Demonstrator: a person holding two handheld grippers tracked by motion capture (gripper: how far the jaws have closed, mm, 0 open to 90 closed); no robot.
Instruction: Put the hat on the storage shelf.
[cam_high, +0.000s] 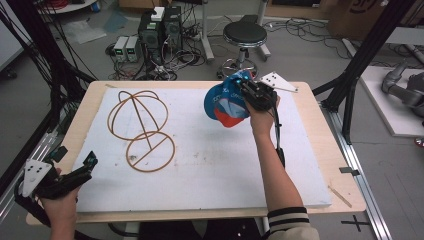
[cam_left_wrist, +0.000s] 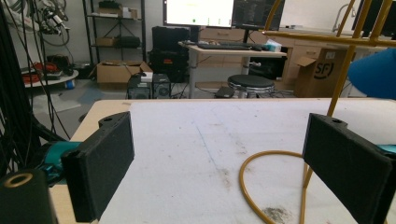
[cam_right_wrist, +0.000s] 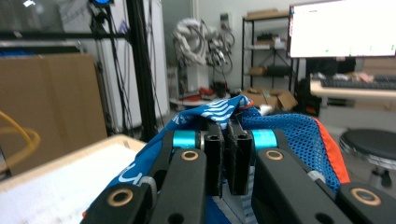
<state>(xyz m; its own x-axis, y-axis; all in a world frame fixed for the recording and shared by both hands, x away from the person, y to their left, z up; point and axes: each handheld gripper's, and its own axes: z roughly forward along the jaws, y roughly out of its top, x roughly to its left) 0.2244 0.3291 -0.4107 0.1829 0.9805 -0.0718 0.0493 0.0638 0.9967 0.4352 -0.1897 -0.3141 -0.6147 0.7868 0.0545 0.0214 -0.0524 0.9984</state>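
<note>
The white foam board (cam_high: 210, 165) covers the table, with the wire hat stand (cam_high: 141, 131) on its left half. Well apart to the right, the blue-and-orange cap (cam_high: 223, 102) hangs above the board — pinched in the right gripper (cam_high: 248, 90), jaws pressed together on its fabric. The left gripper (cam_high: 86, 167) rests at the near left corner — jaws spread wide, holding nothing.

A foam board (cam_high: 210, 165) lies on the worktop (cam_high: 325, 150). The wire hat stand (cam_high: 141, 130) stands on the board's left half. The cap (cam_high: 225, 102) sits at the far right of the board, held in the right gripper (cam_high: 250, 92). The left gripper (cam_high: 75, 172) rests at the board's near left corner, well apart from the stand. A stool (cam_high: 245, 37) stands on the floor behind the worktop.
</note>
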